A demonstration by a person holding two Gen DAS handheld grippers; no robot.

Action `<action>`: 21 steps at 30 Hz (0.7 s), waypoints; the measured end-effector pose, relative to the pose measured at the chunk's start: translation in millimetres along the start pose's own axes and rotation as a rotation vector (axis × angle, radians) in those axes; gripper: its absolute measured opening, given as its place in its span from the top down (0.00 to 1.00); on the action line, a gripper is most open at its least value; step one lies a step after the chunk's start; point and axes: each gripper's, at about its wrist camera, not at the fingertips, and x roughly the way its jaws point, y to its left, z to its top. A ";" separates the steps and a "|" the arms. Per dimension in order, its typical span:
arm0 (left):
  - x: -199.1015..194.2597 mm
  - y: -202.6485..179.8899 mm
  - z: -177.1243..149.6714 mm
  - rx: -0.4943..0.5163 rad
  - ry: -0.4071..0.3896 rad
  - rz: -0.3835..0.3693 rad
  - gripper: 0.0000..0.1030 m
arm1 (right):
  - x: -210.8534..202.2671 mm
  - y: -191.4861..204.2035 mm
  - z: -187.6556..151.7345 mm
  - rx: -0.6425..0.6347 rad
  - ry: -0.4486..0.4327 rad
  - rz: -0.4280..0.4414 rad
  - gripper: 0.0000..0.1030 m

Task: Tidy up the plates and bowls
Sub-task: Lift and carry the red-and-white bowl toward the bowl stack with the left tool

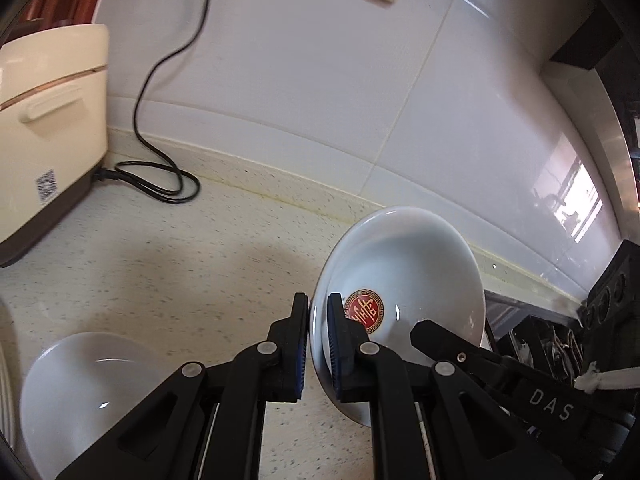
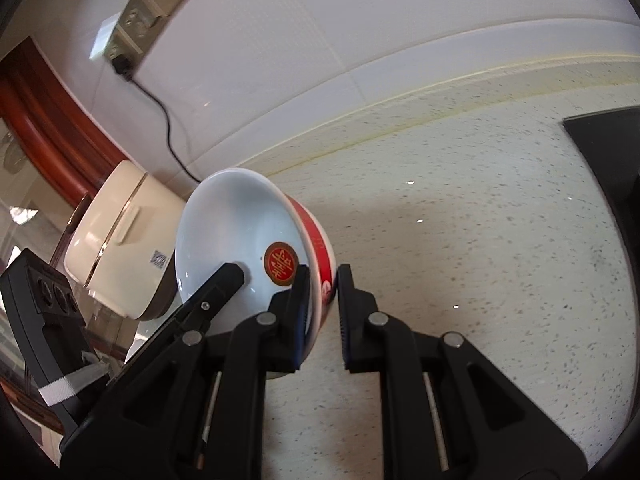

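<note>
The left hand-held gripper (image 1: 318,320) pinches the rim of a tilted bowl (image 1: 404,272) above the tabletop (image 1: 180,272). The right hand-held gripper (image 2: 323,284) straddles that rim, jaws slightly apart. A second bowl (image 1: 88,384) waits below; stacking seems unfinished.

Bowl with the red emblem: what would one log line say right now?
bowl: tilted | left gripper: shut on bowl rim | right gripper: open, straddling rim
</note>
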 end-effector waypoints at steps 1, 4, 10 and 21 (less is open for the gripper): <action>-3.3 0.5 0.2 -0.004 -0.007 0.004 0.91 | 0.7 2.6 -0.7 -0.008 -0.001 0.008 0.84; -11.1 6.8 1.4 -0.015 -0.027 0.013 0.91 | 1.4 11.7 -4.2 -0.035 0.002 0.027 0.84; -23.9 16.6 2.8 -0.023 -0.076 0.059 0.90 | -1.3 32.7 -12.5 -0.092 0.003 0.067 0.83; -52.9 25.0 -1.7 -0.008 -0.151 0.109 0.90 | -7.0 57.2 -24.8 -0.171 0.012 0.126 0.83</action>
